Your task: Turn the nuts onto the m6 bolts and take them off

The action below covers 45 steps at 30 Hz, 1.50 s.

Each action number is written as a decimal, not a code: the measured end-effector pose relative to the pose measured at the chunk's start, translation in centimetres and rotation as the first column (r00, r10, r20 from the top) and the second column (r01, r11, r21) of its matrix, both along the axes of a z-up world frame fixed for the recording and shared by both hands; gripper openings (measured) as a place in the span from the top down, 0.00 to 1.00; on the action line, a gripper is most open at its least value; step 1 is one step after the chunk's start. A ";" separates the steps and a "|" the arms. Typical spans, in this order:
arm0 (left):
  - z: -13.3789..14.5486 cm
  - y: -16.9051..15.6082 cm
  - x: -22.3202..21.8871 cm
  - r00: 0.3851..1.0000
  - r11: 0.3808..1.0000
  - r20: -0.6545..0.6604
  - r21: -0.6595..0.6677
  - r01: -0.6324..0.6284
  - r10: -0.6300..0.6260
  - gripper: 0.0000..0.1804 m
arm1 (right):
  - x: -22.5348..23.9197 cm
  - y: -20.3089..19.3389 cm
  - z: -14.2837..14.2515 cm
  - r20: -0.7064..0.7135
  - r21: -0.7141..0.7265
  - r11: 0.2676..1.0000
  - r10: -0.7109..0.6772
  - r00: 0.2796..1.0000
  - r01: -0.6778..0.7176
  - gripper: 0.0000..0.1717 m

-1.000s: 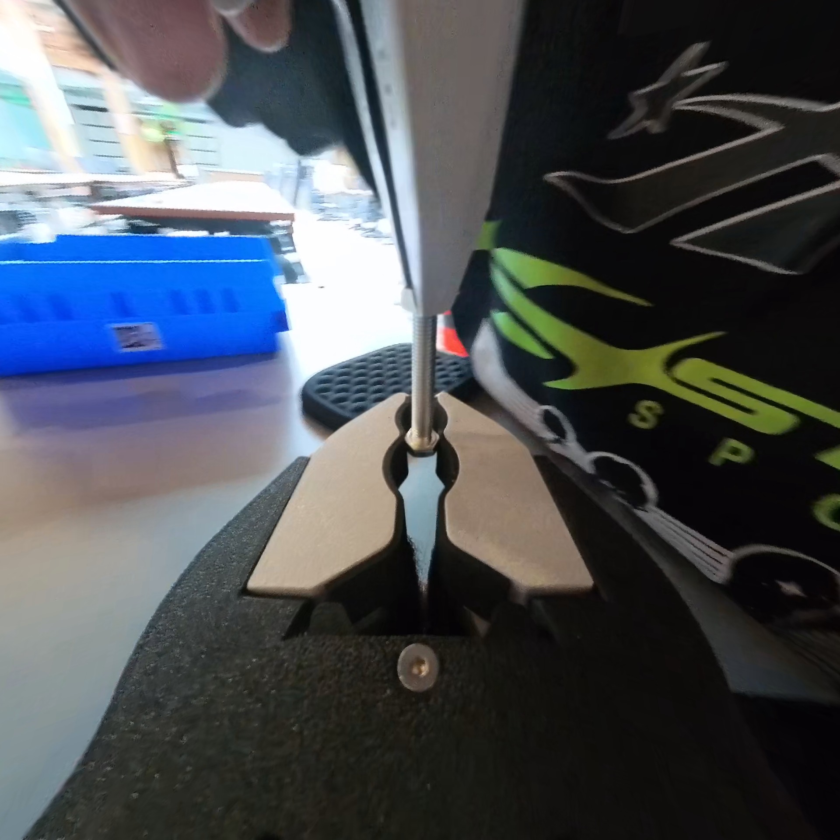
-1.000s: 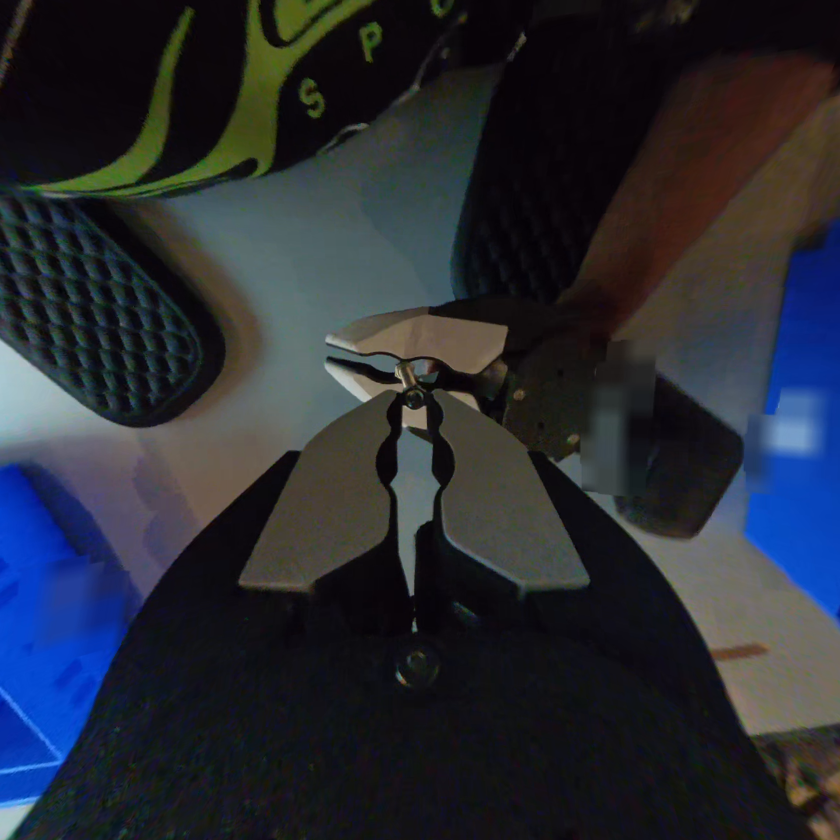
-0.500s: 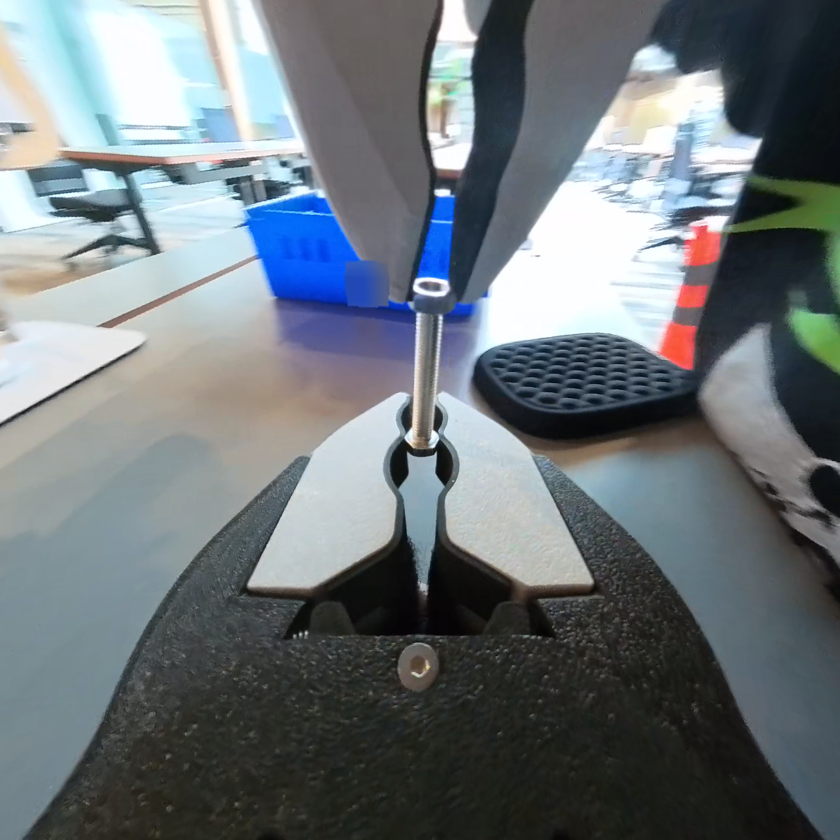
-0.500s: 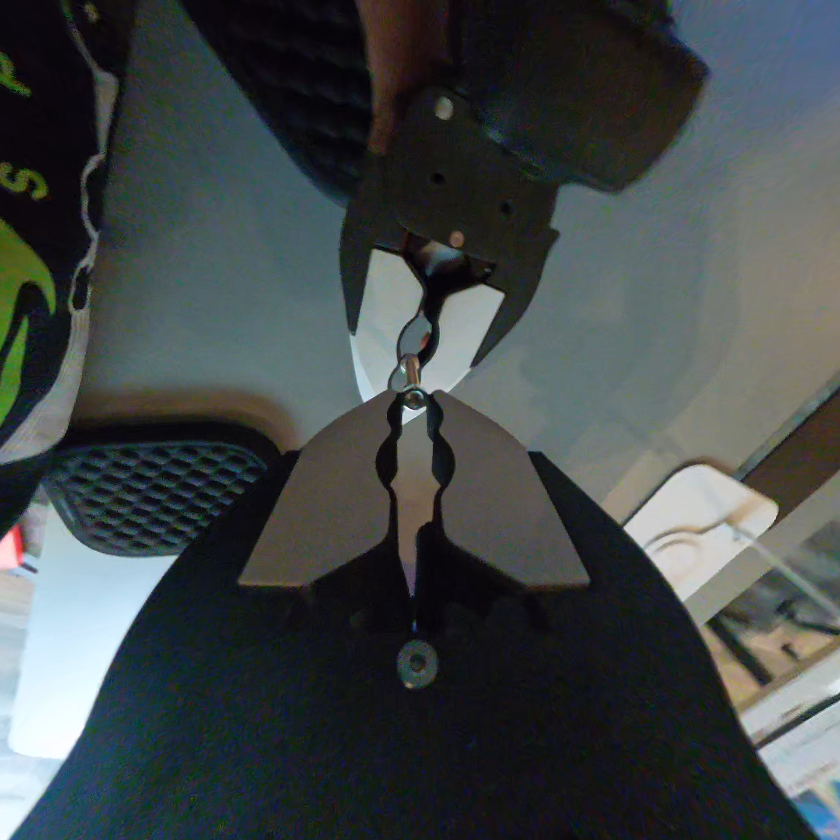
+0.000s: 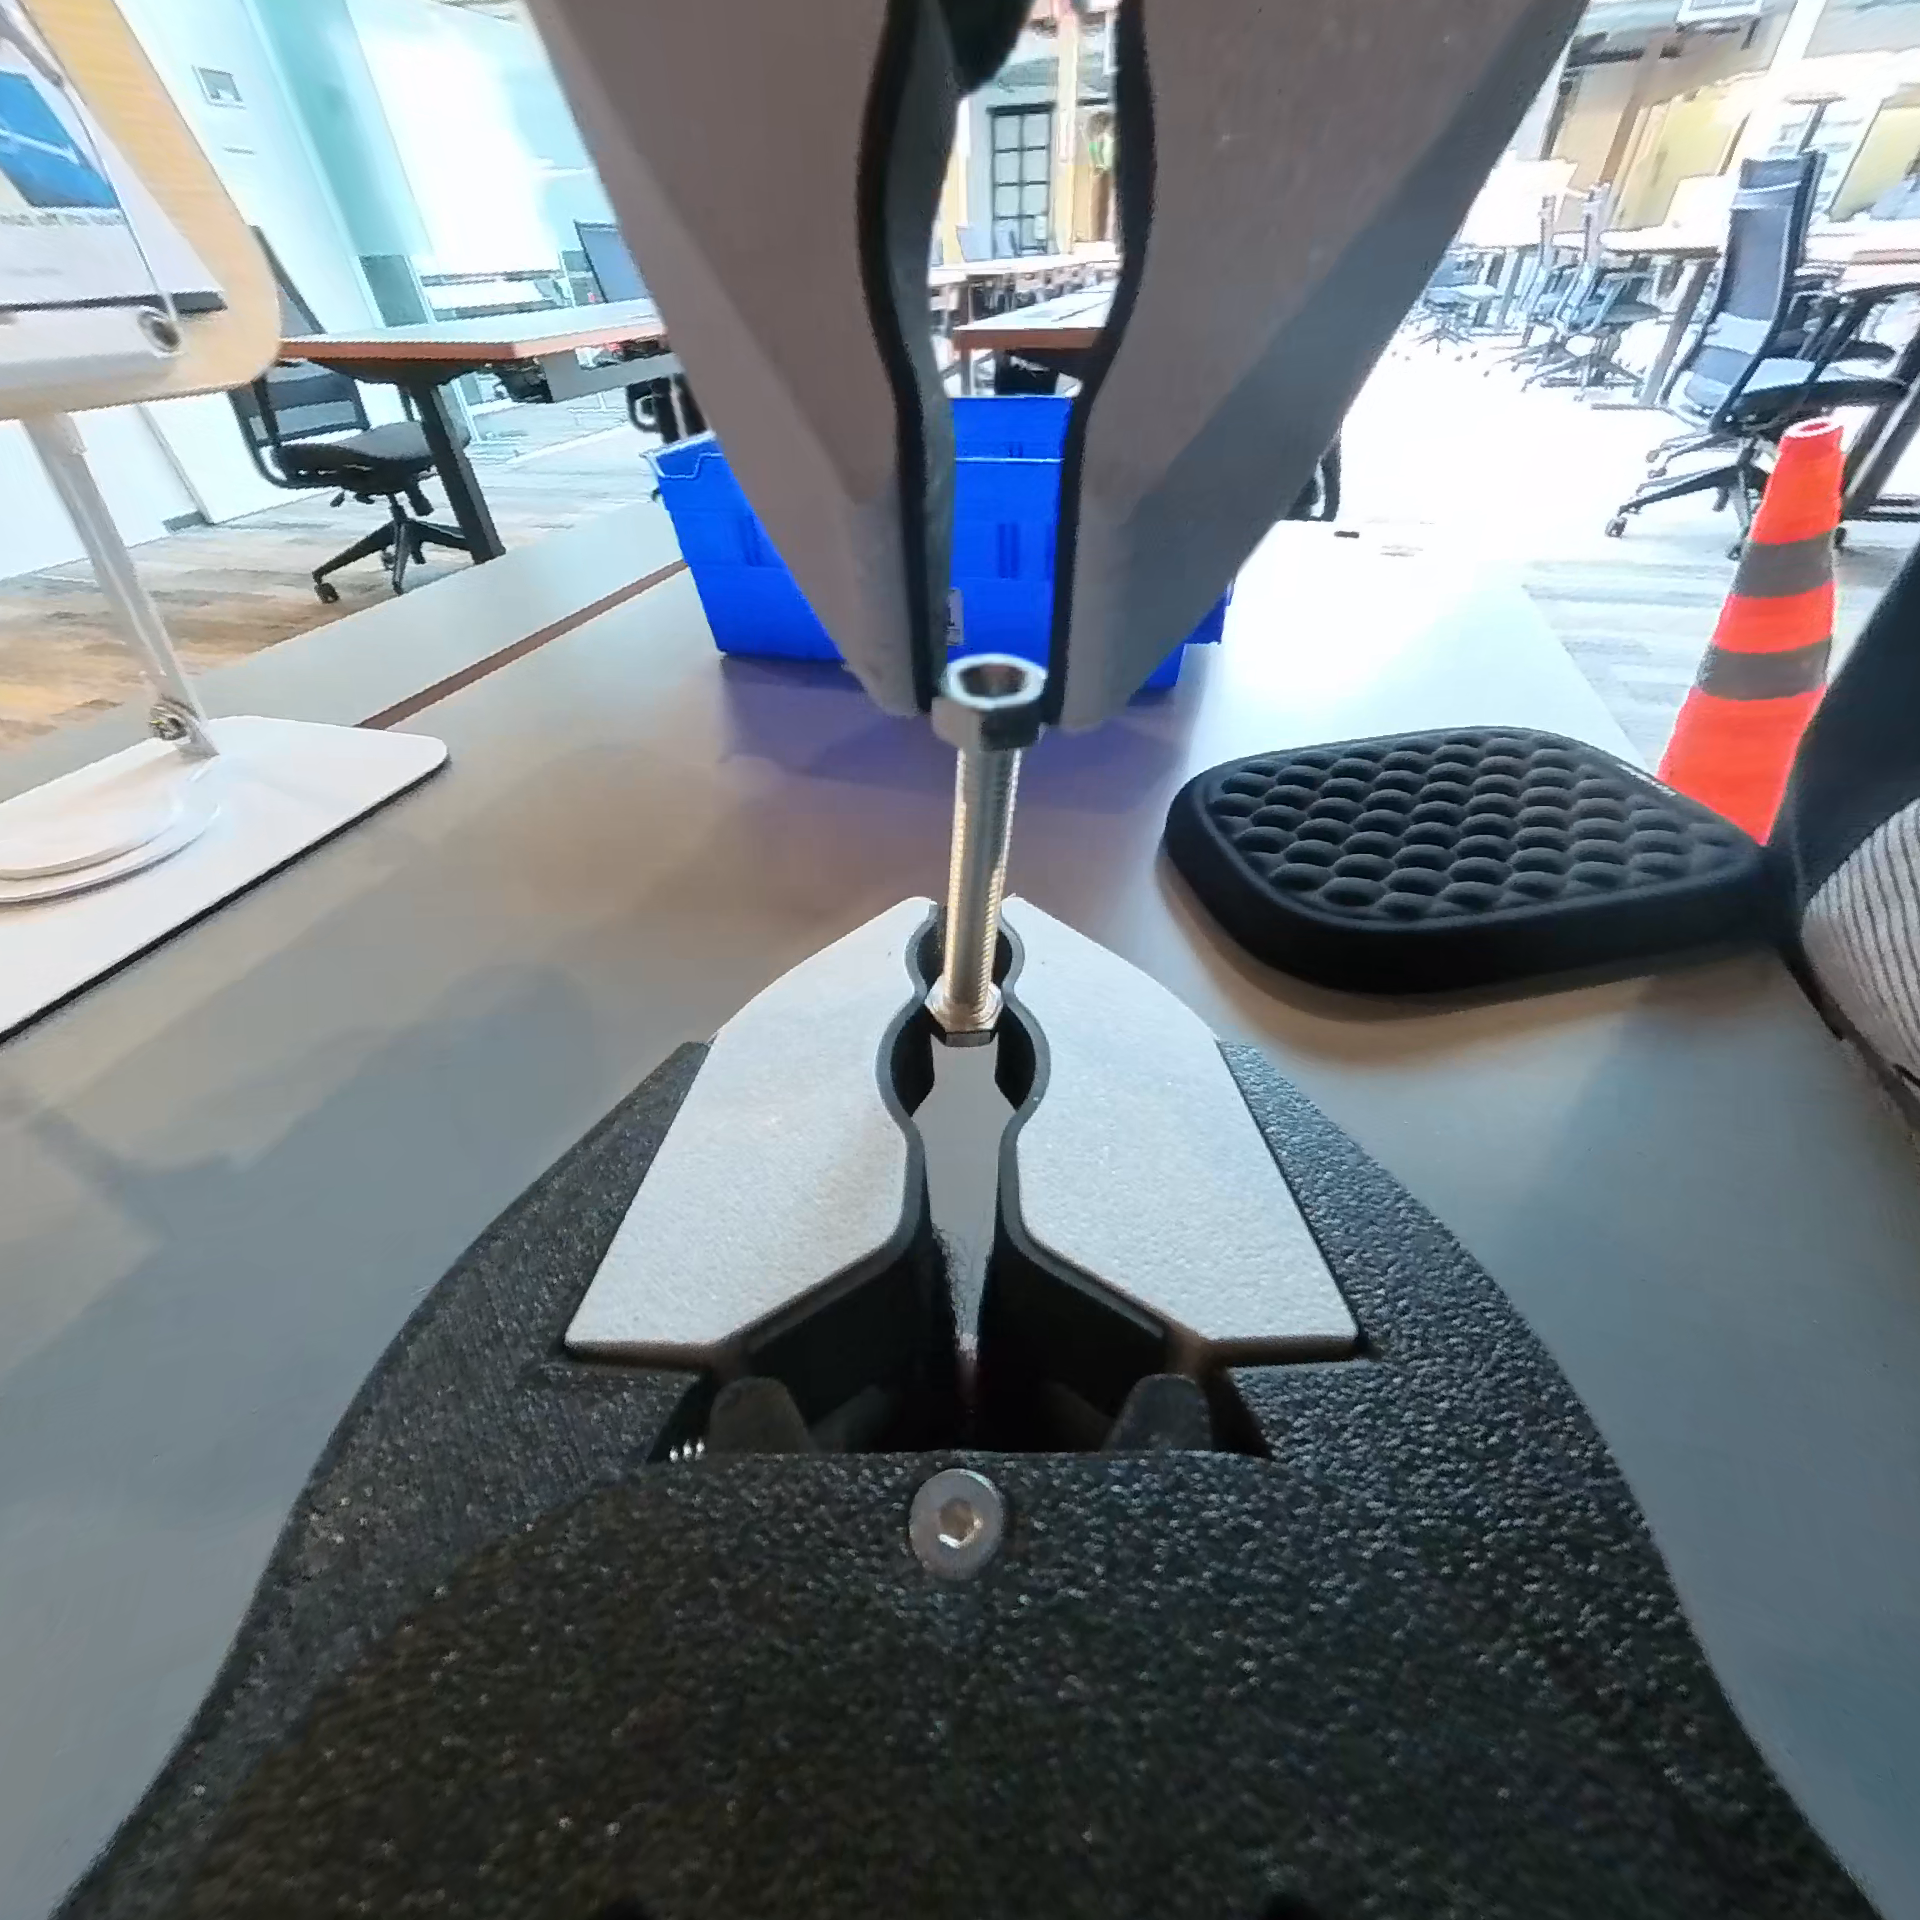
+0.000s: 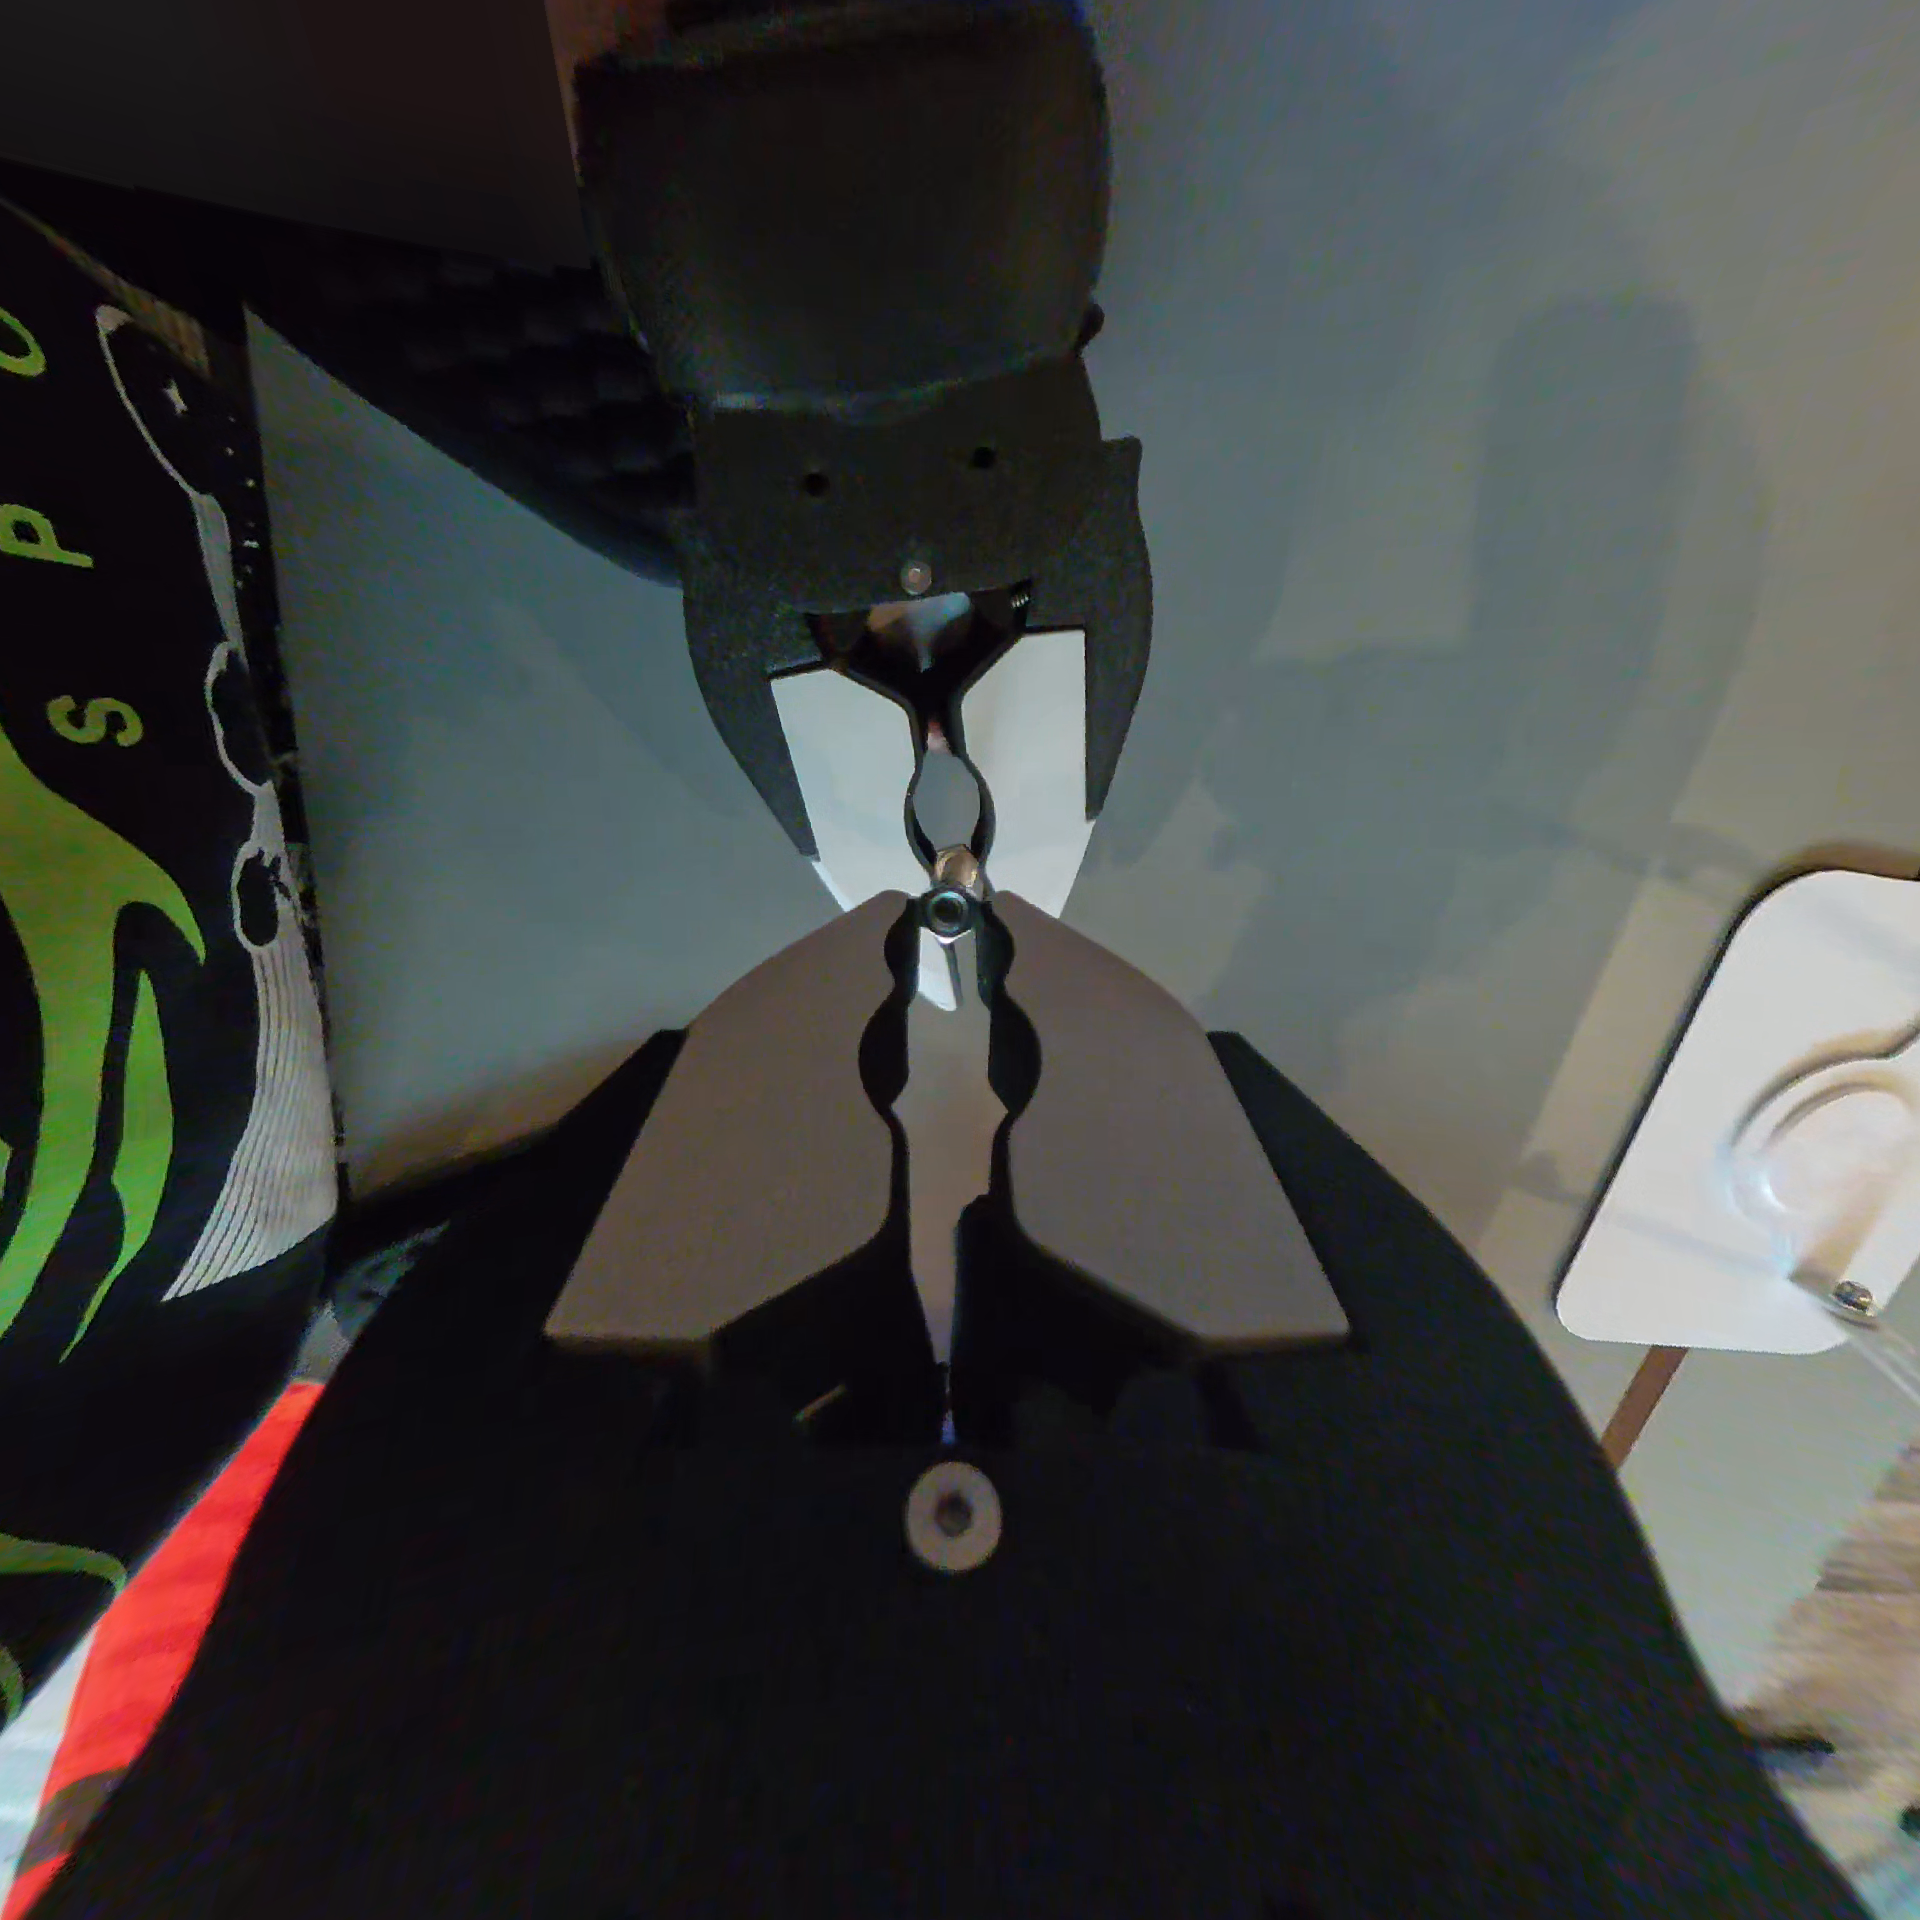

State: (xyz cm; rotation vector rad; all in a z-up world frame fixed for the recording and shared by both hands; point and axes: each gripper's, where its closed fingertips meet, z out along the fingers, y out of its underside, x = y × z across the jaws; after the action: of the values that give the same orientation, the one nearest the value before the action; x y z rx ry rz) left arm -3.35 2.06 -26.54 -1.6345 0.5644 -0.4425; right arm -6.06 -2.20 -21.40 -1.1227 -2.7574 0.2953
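Bolt held at both ends between the two grippers, above the grey table (image 5: 436, 966).

From the left we see a white stand (image 5: 156, 769) cut off by the frame, its sign's print too blurred to read; the blue bin (image 5: 769, 582), label included, sits mostly hidden behind the right gripper (image 5: 989, 704), whose fingertips press the bolt (image 5: 977, 831) by its socket head. The left gripper (image 5: 964, 1003) clamps the nut (image 5: 964, 1013) at the bolt's lower end. Rightward lie a black honeycomb pad (image 5: 1455, 842) and an orange cone (image 5: 1756, 644), partly hidden.
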 end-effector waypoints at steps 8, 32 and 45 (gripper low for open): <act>0.0 0.1 -0.3 1.000 1.000 -0.002 -0.002 -0.014 0.014 0.97 | 0.0 0.3 -0.1 0.007 0.002 1.000 -0.007 1.000 0.007 0.92; 0.8 -2.6 1.5 0.928 0.938 0.152 -0.022 0.346 -0.339 0.96 | 0.3 -1.3 1.0 0.081 0.058 0.343 0.934 0.347 -0.937 0.89; 0.9 -3.1 1.8 0.919 0.928 0.135 0.000 0.373 -0.370 0.96 | 0.4 -1.5 0.3 0.064 0.015 0.361 0.930 0.361 -0.933 0.94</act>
State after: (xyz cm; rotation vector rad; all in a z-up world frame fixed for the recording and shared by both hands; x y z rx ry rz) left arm -1.52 -1.01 -25.63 -1.5089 0.7746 -0.8369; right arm -5.61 -3.71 -21.06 0.6626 -3.0677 0.2922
